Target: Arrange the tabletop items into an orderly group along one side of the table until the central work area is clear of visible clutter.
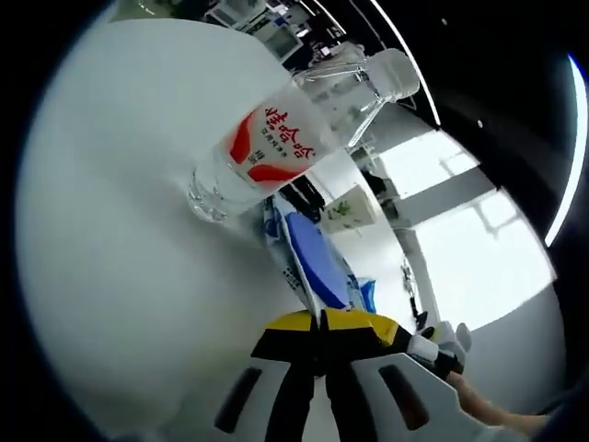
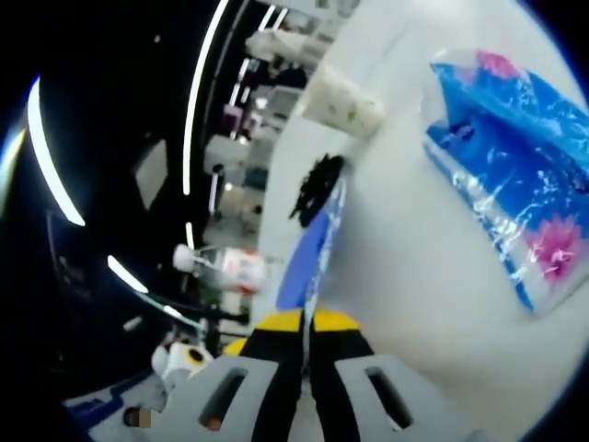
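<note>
- White tabletop takes up the left of the left gripper view; the room at the upper right is too blurred and bright to read.
- Left gripper: its yellow-tipped jaws stand pressed together on the near edge of a thin blue packet, which runs edge-on away from the tips, so its face is hard to make out.
- A clear water bottle with a red-and-white label lies tilted on the table just past the packet; a pale cup with green print stands further off.
- Right gripper view: the right gripper has its jaws closed on the same packet, again seen edge-on.
- A dark clip-like thing sits at the packet's far end; what it is I cannot tell.
- The cup lies beyond, the bottle to the left, and a blue floral-print plastic pack, cut off at the right, is well apart from the jaws.
</note>
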